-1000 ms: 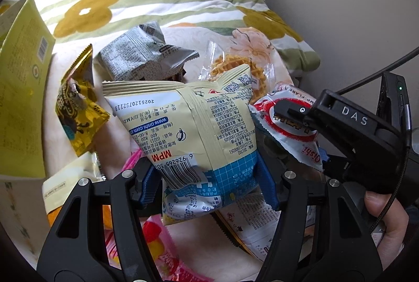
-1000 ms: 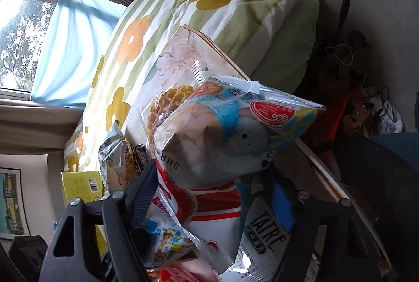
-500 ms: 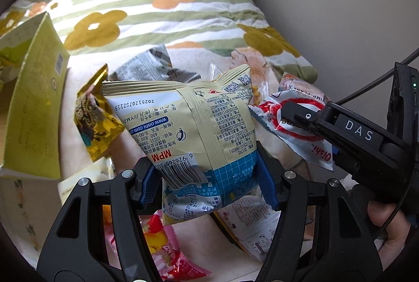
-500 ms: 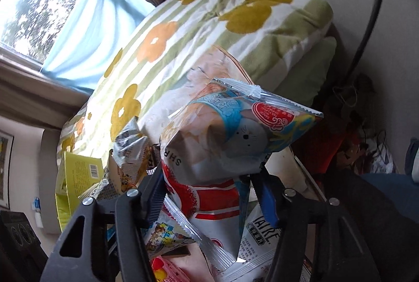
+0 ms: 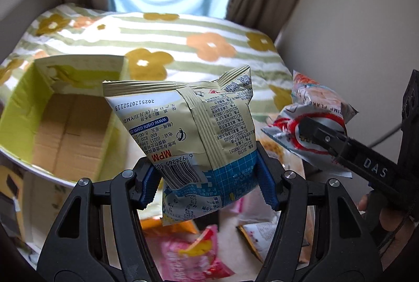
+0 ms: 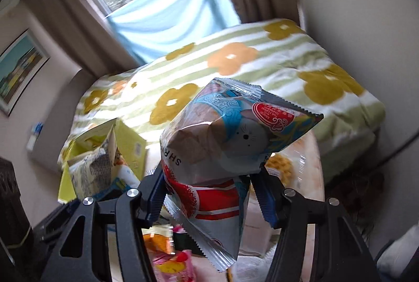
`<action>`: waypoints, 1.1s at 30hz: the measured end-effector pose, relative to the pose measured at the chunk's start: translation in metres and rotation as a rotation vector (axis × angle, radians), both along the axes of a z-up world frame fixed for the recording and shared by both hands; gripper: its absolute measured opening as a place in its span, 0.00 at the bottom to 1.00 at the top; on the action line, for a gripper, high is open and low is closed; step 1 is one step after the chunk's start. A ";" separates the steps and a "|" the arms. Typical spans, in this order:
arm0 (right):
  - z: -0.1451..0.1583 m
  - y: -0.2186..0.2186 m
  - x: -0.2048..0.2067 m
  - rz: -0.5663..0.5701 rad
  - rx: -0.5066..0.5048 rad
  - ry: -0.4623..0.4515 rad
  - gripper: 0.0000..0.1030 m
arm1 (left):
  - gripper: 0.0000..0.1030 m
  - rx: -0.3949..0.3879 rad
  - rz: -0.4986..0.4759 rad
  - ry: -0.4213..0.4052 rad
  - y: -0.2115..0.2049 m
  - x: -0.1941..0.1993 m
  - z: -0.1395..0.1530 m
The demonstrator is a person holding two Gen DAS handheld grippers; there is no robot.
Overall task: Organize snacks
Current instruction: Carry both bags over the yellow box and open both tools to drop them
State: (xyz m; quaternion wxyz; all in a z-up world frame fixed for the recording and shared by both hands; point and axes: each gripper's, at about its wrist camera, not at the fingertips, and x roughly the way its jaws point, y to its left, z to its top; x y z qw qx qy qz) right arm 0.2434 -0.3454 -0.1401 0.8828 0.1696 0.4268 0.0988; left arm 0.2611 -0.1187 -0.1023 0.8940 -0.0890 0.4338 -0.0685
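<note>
A beige and blue snack bag (image 5: 193, 125), barcode side facing me, stands upright between the blue pads of my left gripper (image 5: 209, 177), which is shut on its lower part. Left of it, an open yellow-green cardboard box (image 5: 65, 125) shows a bare brown bottom. My right gripper (image 6: 209, 193) is shut on a red, white and blue shrimp flakes bag (image 6: 230, 140), squeezing its waist. The left wrist view shows that same shrimp flakes bag (image 5: 314, 119) at the right, held up by the other black gripper, with a hand below it.
Pink and orange snack packs (image 5: 191, 255) lie on the table under both grippers. A clear pack of waffles (image 6: 282, 167) lies to the right. Behind is a green striped, flowered blanket (image 5: 183, 46), then a curtained window and walls.
Both grippers have lifted their bags well above the table. The left view now looks into the open box. The right gripper has rolled upright and pinched its bag tighter.
</note>
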 end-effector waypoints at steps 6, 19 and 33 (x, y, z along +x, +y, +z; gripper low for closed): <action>0.017 0.064 0.020 0.195 -0.019 -0.039 0.55 | 0.59 0.015 0.094 -0.019 0.082 0.011 0.015; -0.004 0.230 0.067 0.339 -0.066 0.010 0.55 | 0.59 0.039 0.178 0.078 0.273 0.051 -0.017; -0.060 0.313 0.079 0.327 -0.169 0.154 0.55 | 0.66 0.043 0.076 0.252 0.322 0.111 -0.092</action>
